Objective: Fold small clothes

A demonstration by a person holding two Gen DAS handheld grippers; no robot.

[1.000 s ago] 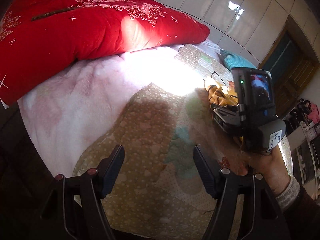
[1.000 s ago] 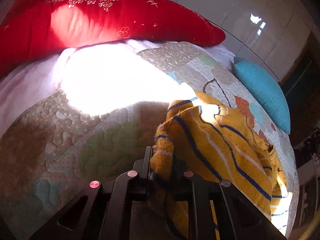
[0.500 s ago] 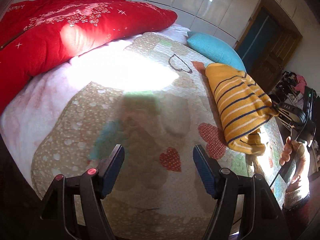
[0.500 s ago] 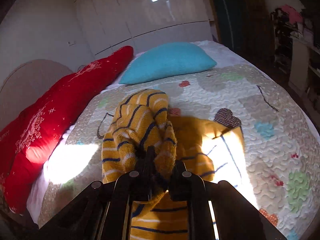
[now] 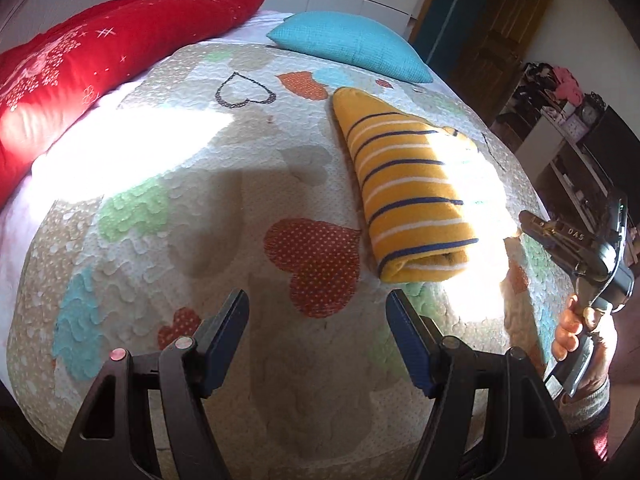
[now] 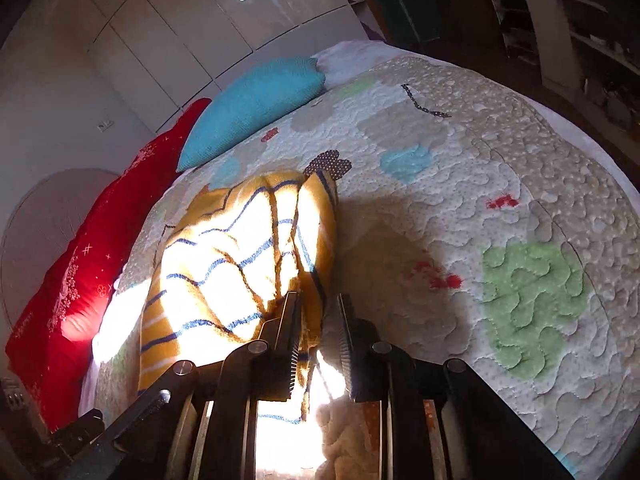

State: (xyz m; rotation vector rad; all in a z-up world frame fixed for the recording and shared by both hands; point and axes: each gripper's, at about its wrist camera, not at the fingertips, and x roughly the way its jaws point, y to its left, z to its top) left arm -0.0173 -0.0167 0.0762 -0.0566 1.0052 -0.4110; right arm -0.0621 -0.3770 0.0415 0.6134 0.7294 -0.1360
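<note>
At 2 o'clock in the left wrist view, the yellow knitted garment with navy and white stripes (image 5: 408, 192) is lying folded into a long narrow bundle on the heart-patterned quilted bedspread (image 5: 200, 200). Its open end is pointing toward 5 o'clock. Half a second ago it was hanging from the right tongs; now it is resting flat, half in a sun patch.

The right gripper (image 6: 318, 300) is showing a gap between its jaws where it was clamped before. A garment edge is still sitting loosely between them, against the left jaw, so it looks to be letting go rather than gripping. From the left wrist view its tip is sitting just beside the bundle's sunlit edge at 3 o'clock, with the person's right hand (image 5: 580, 332) on the handle.

The left gripper (image 5: 316, 300) is hovering wide apart over bare quilt at 6 o'clock, holding nothing, well apart from the garment.

A red embroidered pillow (image 5: 100, 52) is lying at 10 o'clock and a teal textured cushion (image 5: 352, 44) at 12 o'clock, neither touching the garment.

Judgement: this fold is looking laid down, with the release finishing. A final cross fold or tidy-up may be remaining.
</note>
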